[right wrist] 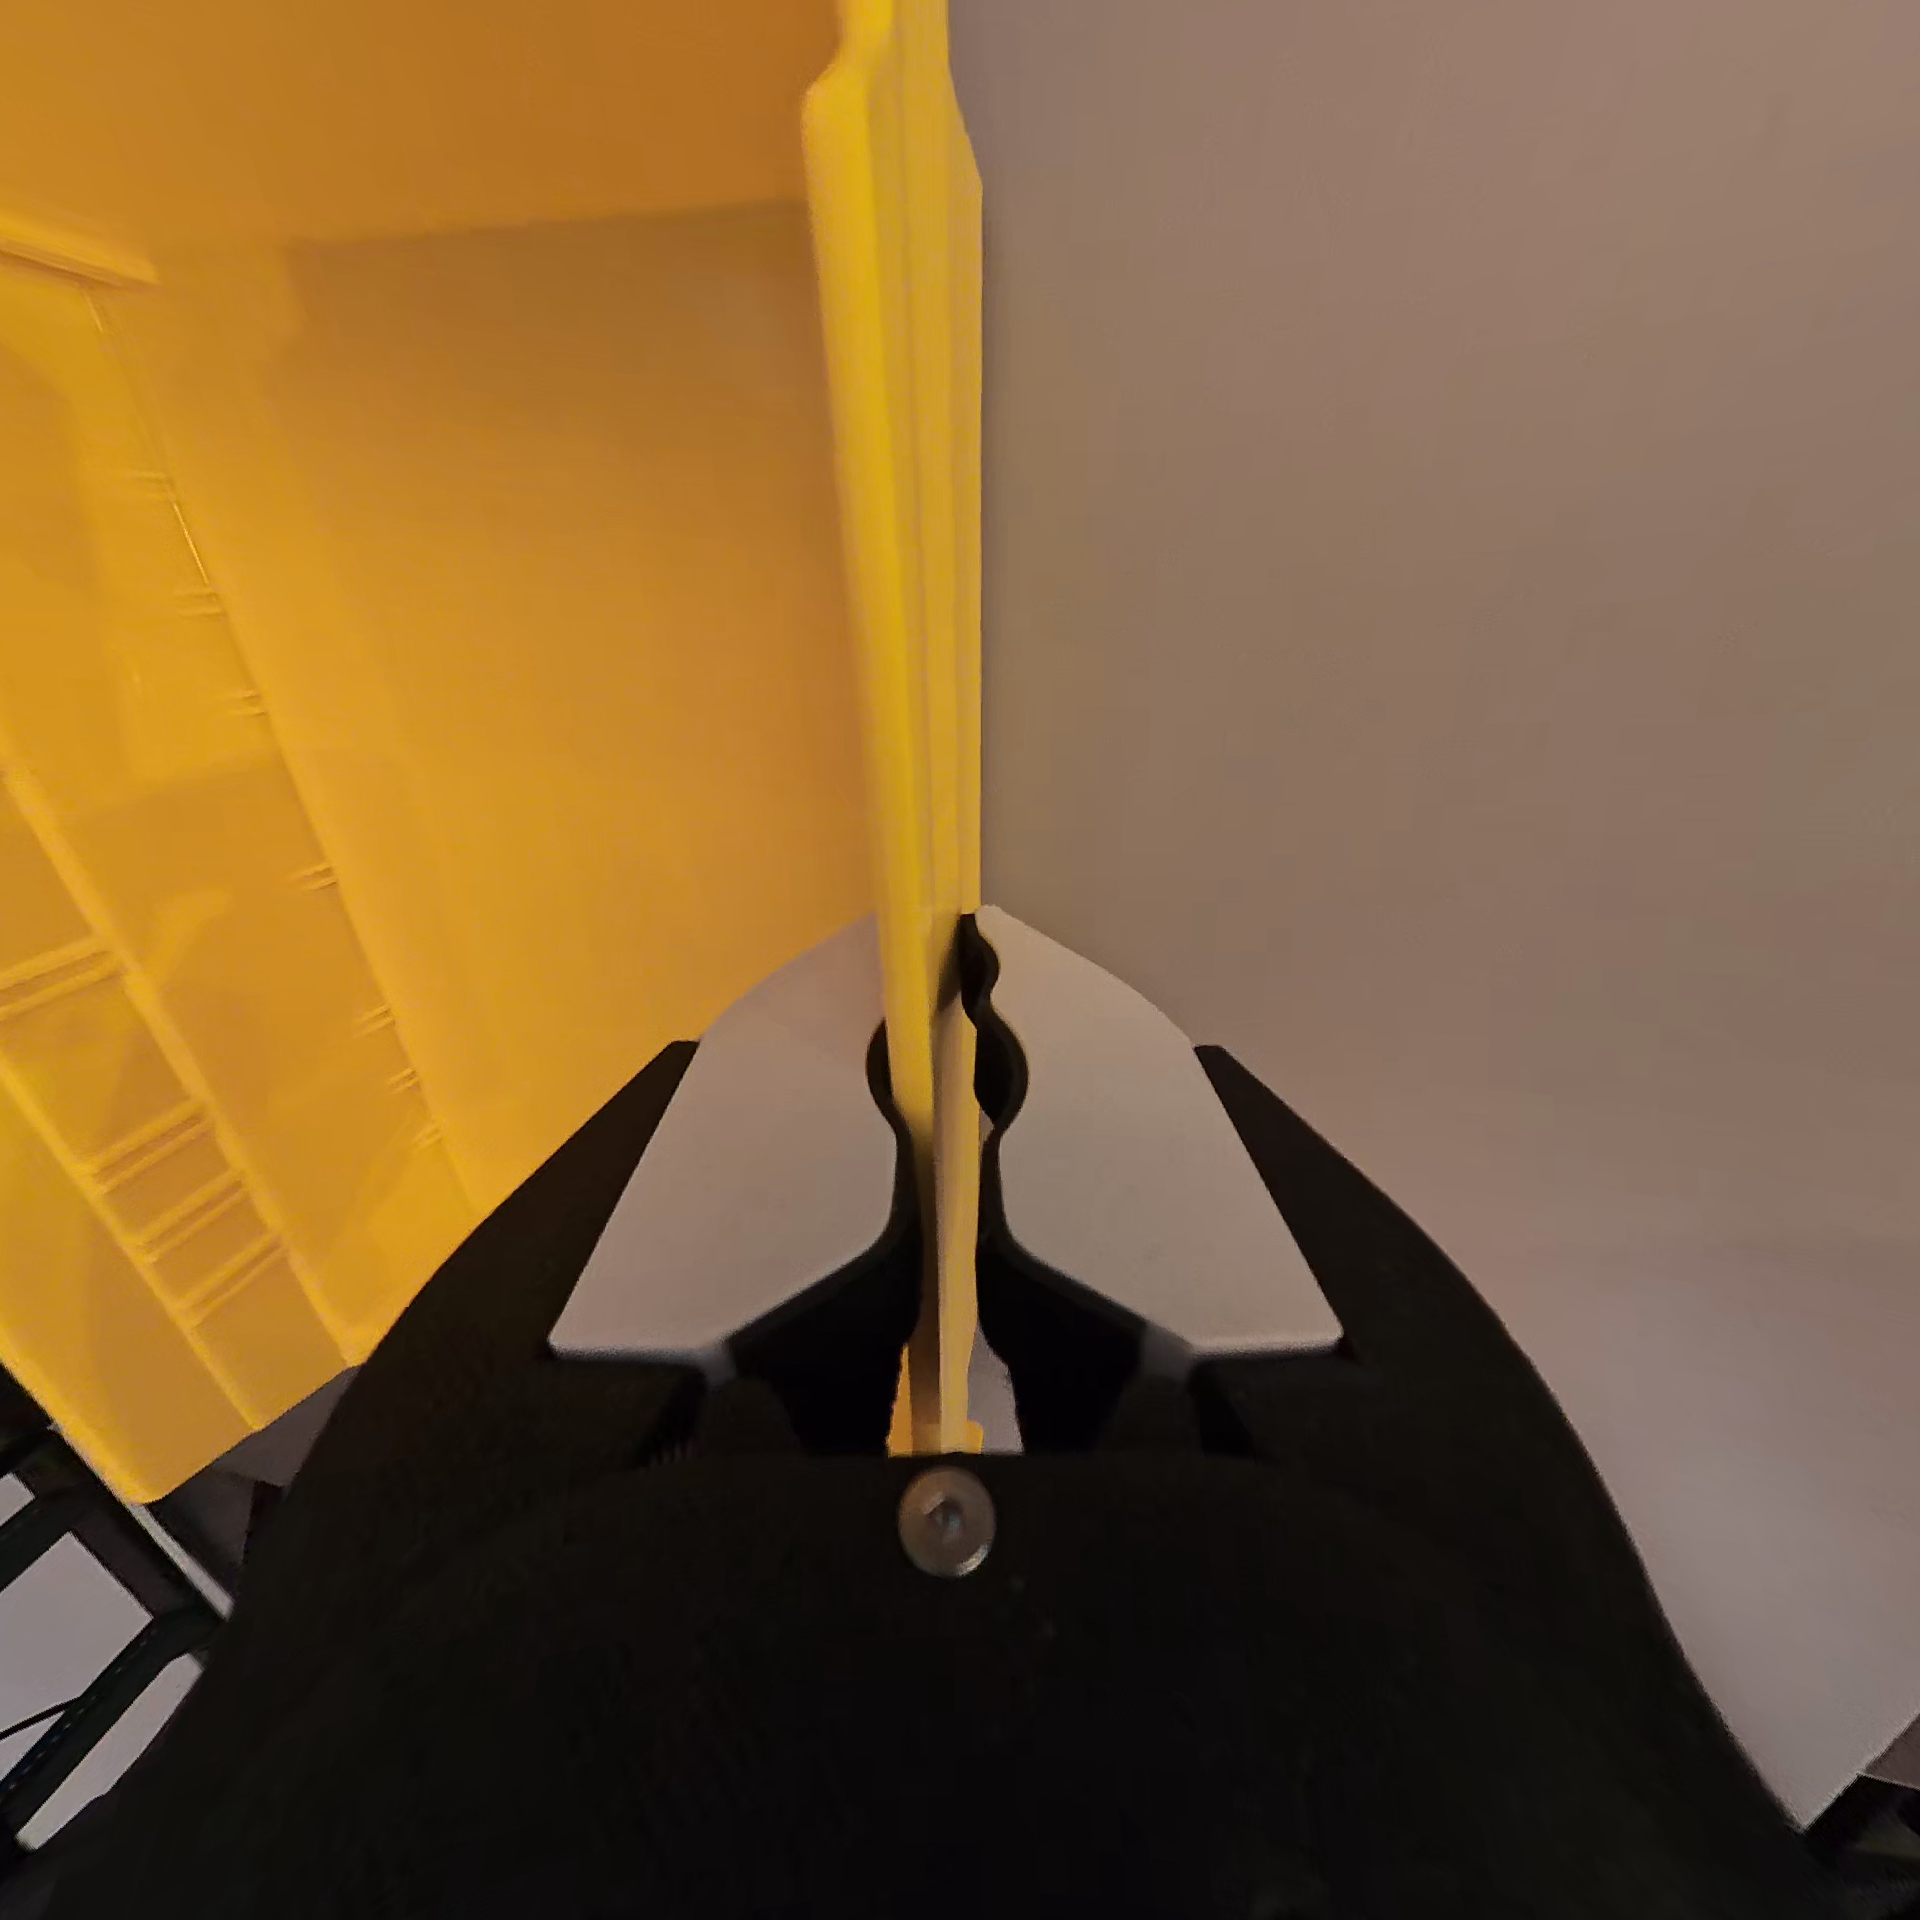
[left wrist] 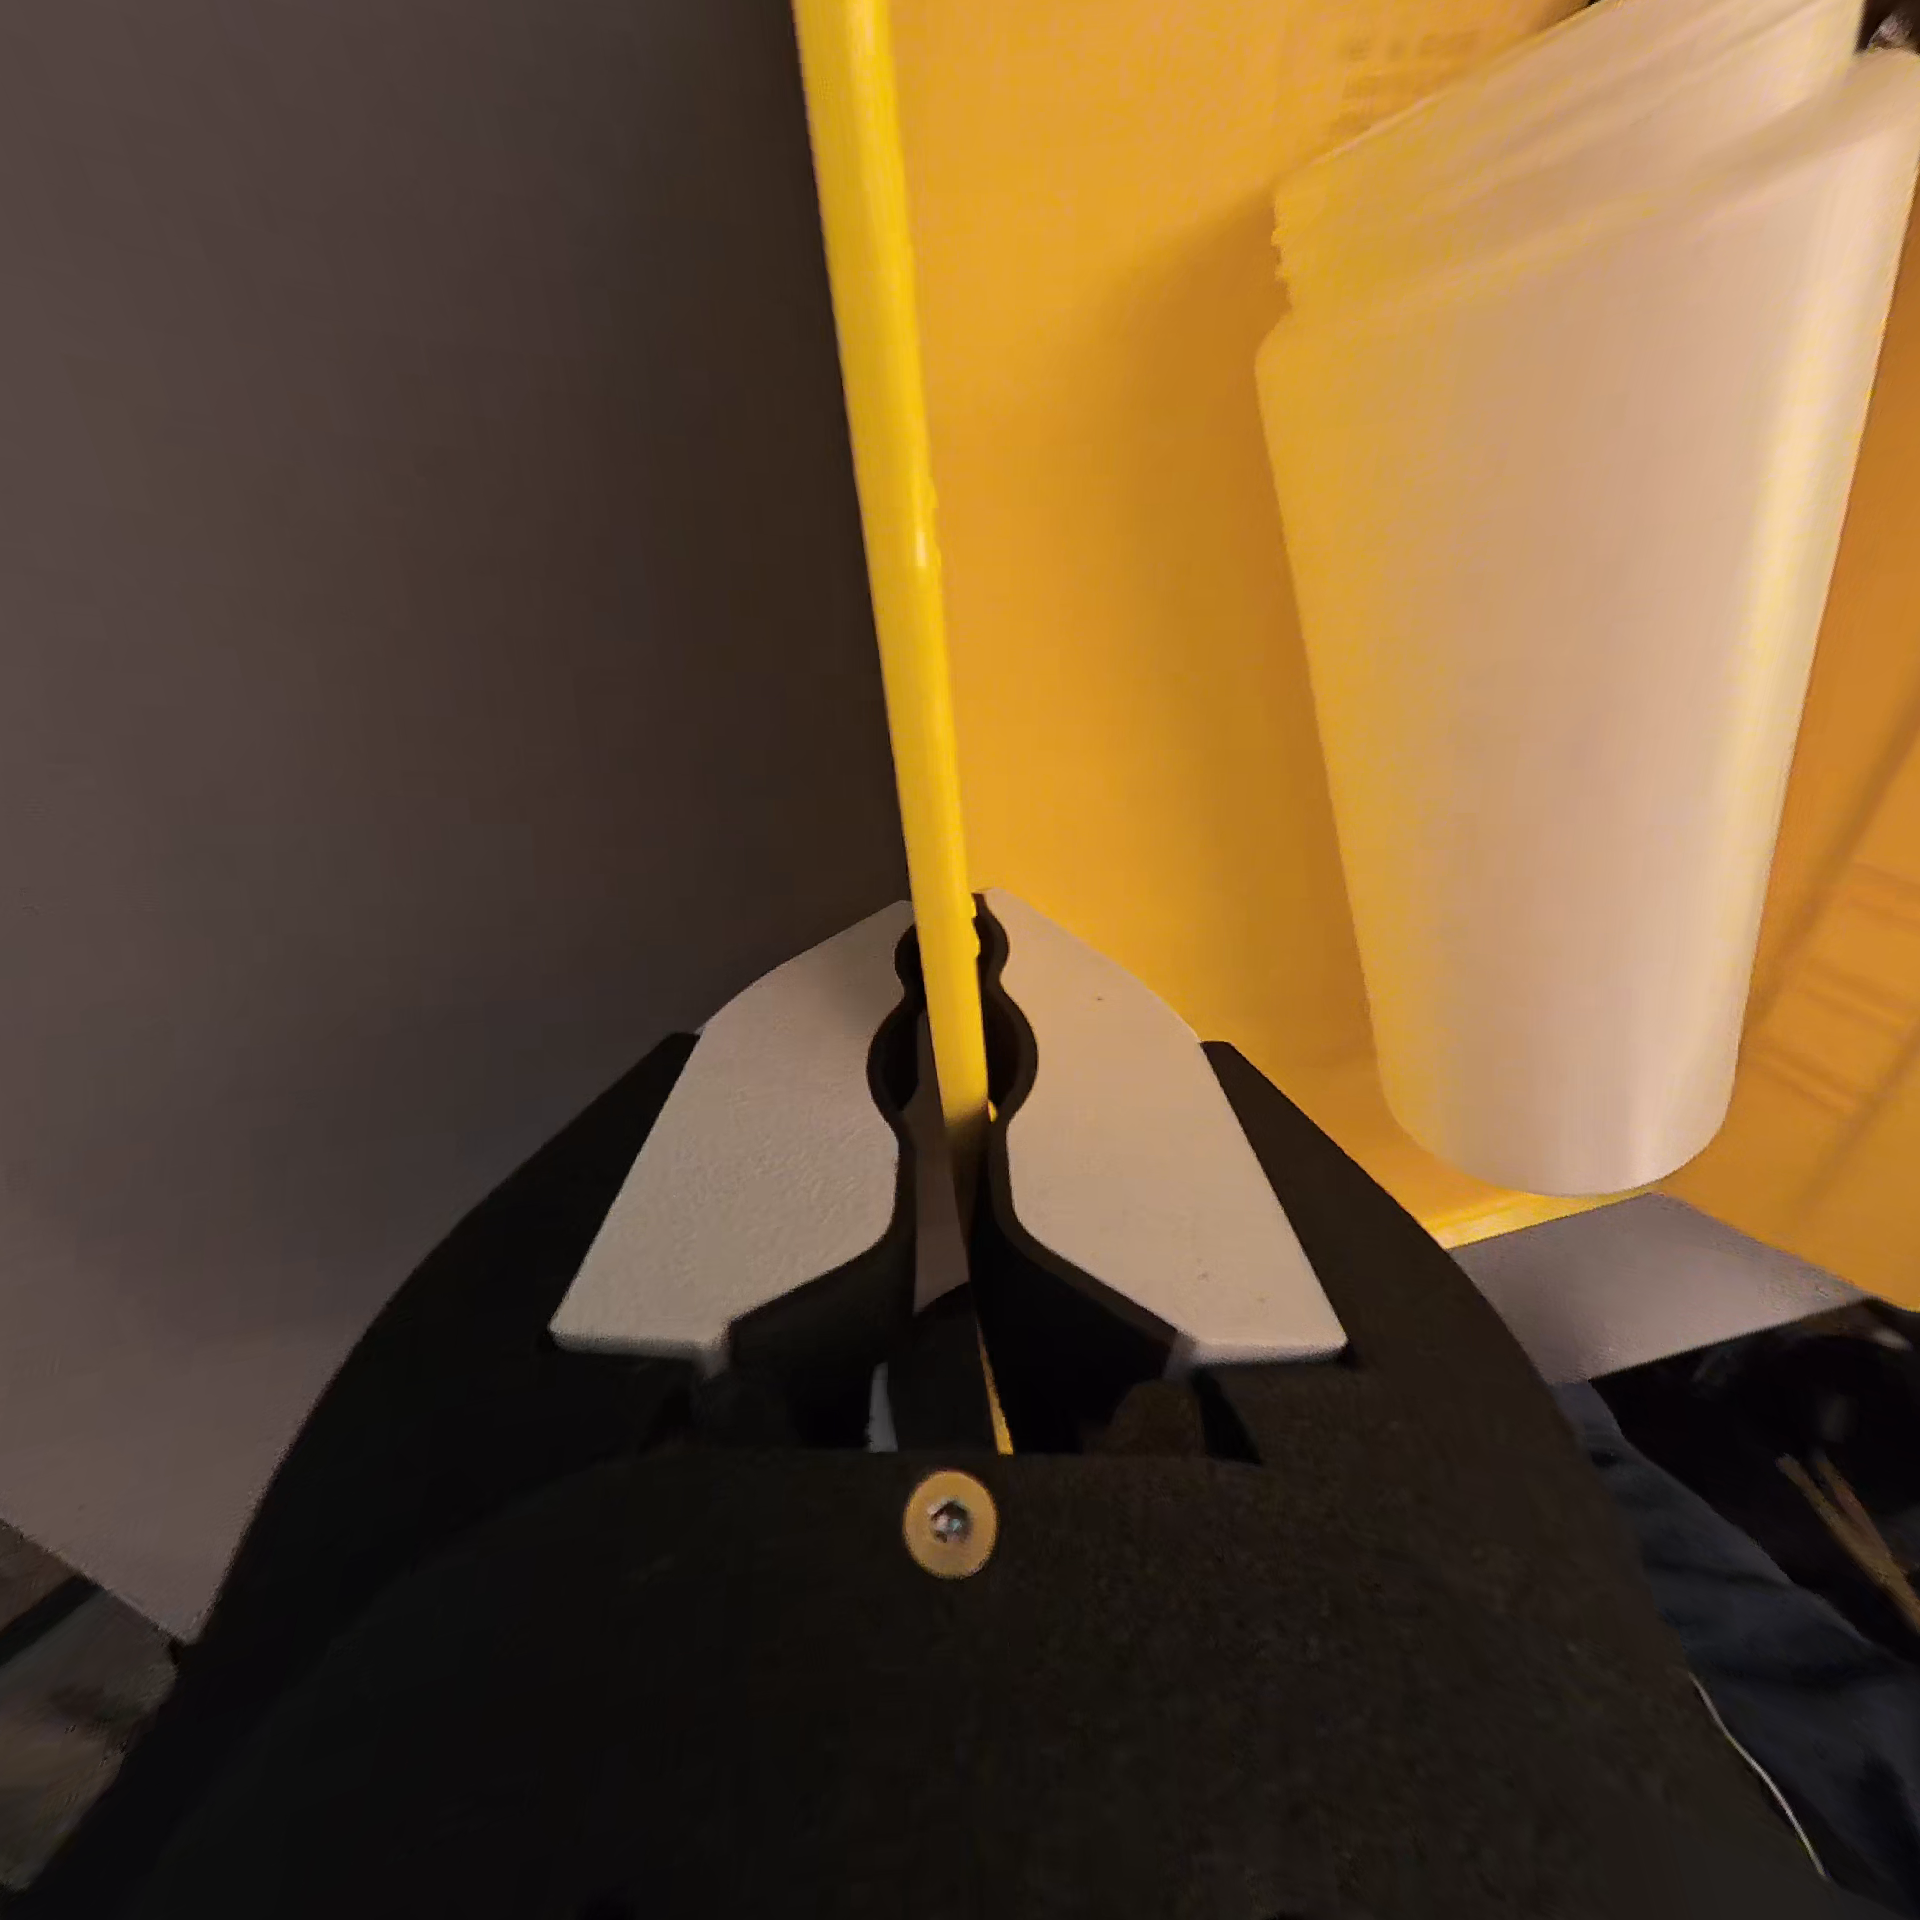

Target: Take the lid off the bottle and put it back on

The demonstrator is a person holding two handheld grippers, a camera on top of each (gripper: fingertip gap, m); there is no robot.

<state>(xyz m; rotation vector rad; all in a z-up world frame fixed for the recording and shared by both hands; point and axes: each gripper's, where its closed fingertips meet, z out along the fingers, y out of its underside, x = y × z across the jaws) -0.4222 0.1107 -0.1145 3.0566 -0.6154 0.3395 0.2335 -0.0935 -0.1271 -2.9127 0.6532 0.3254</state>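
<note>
A white plastic bottle [left wrist: 1558, 675] lies inside a yellow bin [left wrist: 1091, 520], blurred, with its bare threaded neck toward the upper left. A second blurred white shape [left wrist: 1714, 94] shows behind it; I cannot tell what it is. No lid is clearly in view. My left gripper [left wrist: 961, 914] is shut on the thin left wall [left wrist: 883, 416] of the bin. My right gripper [right wrist: 951, 935] is shut on the bin's right wall [right wrist: 914, 520]. The bin's ribbed inside [right wrist: 468, 623] shows to the left in the right wrist view, and the bottle does not show there.
The bin rests on a pale grey tabletop [left wrist: 416, 520], which also shows in the right wrist view [right wrist: 1455, 623]. Dark cloth [left wrist: 1766, 1662] lies past the table's near edge at lower right. A black frame [right wrist: 62, 1558] stands below the table at lower left.
</note>
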